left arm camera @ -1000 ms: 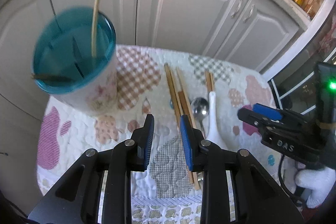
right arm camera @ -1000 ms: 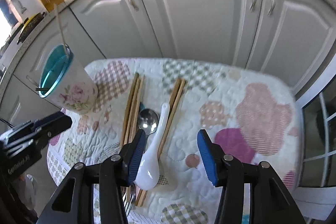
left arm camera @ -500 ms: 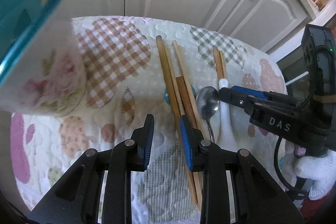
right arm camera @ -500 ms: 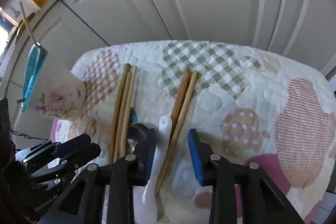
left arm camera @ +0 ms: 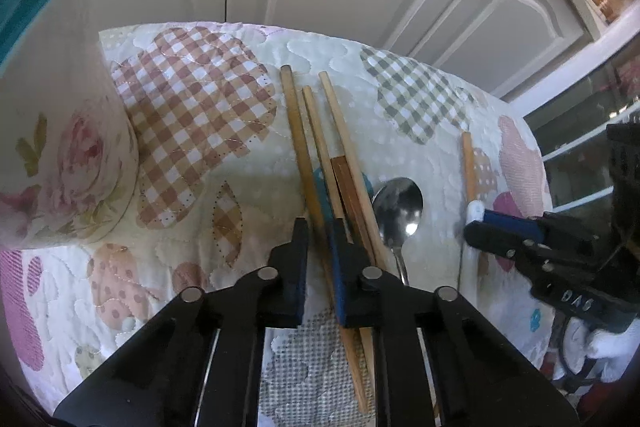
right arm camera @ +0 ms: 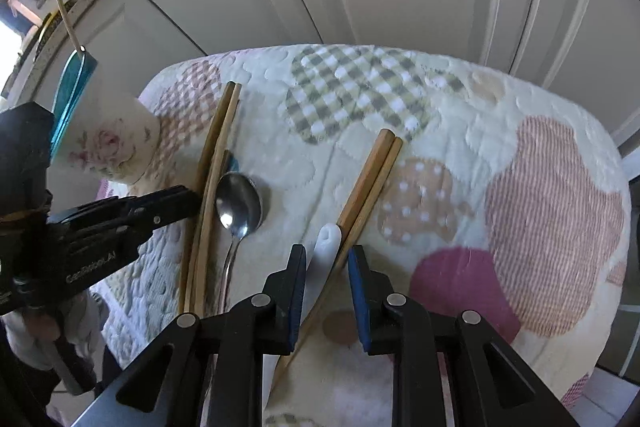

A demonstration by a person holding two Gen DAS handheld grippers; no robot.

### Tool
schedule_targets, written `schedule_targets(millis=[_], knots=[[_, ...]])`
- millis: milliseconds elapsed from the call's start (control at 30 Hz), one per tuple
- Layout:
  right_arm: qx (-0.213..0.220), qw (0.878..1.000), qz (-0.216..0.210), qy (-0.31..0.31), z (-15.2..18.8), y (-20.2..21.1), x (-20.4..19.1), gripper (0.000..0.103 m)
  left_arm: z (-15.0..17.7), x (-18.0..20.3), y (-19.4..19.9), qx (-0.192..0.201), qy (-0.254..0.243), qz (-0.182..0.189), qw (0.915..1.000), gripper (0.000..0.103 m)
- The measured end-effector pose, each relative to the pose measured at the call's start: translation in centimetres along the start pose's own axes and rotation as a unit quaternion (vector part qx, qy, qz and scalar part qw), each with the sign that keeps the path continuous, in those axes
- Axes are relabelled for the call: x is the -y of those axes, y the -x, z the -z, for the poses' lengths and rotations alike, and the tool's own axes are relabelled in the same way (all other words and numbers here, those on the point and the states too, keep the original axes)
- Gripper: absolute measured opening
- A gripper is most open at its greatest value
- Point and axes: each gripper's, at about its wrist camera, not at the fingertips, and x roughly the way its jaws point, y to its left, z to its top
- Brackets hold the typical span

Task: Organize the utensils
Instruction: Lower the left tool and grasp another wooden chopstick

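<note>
Wooden chopsticks [left arm camera: 316, 147] lie in a loose bundle on the quilted patchwork cloth [left arm camera: 192, 115] that covers the desk, and the left gripper [left arm camera: 318, 239] points steeply down over their near part. Its jaws are closing, with one chopstick of the bundle between the blue pads; the gap is narrow, and the pads appear to press on the stick. Just right of the bundle lies a metal spoon [left arm camera: 398, 205], bowl up, its handle running toward the camera.

The right gripper [right arm camera: 326, 267] is lowered over a second pair of chopsticks [right arm camera: 370, 183] and the handle of a white ceramic spoon [right arm camera: 326, 247], which lie side by side, touching. Its jaws are closing too, with the spoon handle and the near part of the pair between them; the pads are not yet clearly pressing on either.

At the far left of the desk stands a floral cup with a teal rim [right arm camera: 100, 143], one pale chopstick [right arm camera: 66, 15] upright in it.
</note>
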Motion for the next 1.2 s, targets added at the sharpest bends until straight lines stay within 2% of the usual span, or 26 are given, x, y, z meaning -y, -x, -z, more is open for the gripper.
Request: schedule_targets(millis=[300, 500, 567, 733, 867, 1000, 1067, 1100, 1200], knots=[[0.025, 1.0, 0.008, -0.017, 0.7, 1.0, 0.2, 0.021, 3.6, -1.9, 2.4, -0.012, -0.004, -0.002, 0.9999, 0.005], [0.017, 1.0, 0.016, 0.017, 0.3, 0.3, -1.7, 0.021, 5.8, -2.2, 3.5, -0.024, -0.006, 0.0, 0.9997, 0.005], [0.019, 0.999, 0.022, 0.034, 0.2, 0.2, -2.5, 0.017, 6.1, -2.2, 3.8, -0.027, -0.005, 0.0, 0.9996, 0.005], [0.009, 0.998, 0.015, 0.065, 0.0, -0.4, -4.5, 0.015, 5.5, -2.3, 4.2, -0.02, -0.006, -0.013, 0.9997, 0.005], [0.003, 0.998, 0.006, 0.061, -0.4, -0.9, -4.4, 0.015, 4.2, -2.2, 3.9, -0.009, 0.0, -0.018, 0.9998, 0.005], [-0.008, 0.998, 0.003, 0.063, -0.9, -1.8, -4.4, 0.015, 2.7, -2.2, 3.2, -0.003, 0.006, -0.04, 0.9992, 0.006], [-0.011, 0.997, 0.007, 0.071, -1.1, -2.2, -4.7, 0.015, 1.9, -2.1, 2.7, 0.003, 0.006, -0.054, 0.9985, 0.012], [-0.009, 0.997, 0.01, 0.077, -1.2, -2.3, -4.9, 0.015, 1.6, -2.1, 2.4, 0.002, 0.009, -0.057, 0.9983, 0.018], [-0.01, 0.997, 0.004, 0.075, -1.4, -2.5, -4.9, 0.015, 0.7, -2.1, 1.4, -0.006, 0.017, -0.062, 0.9979, 0.019]])
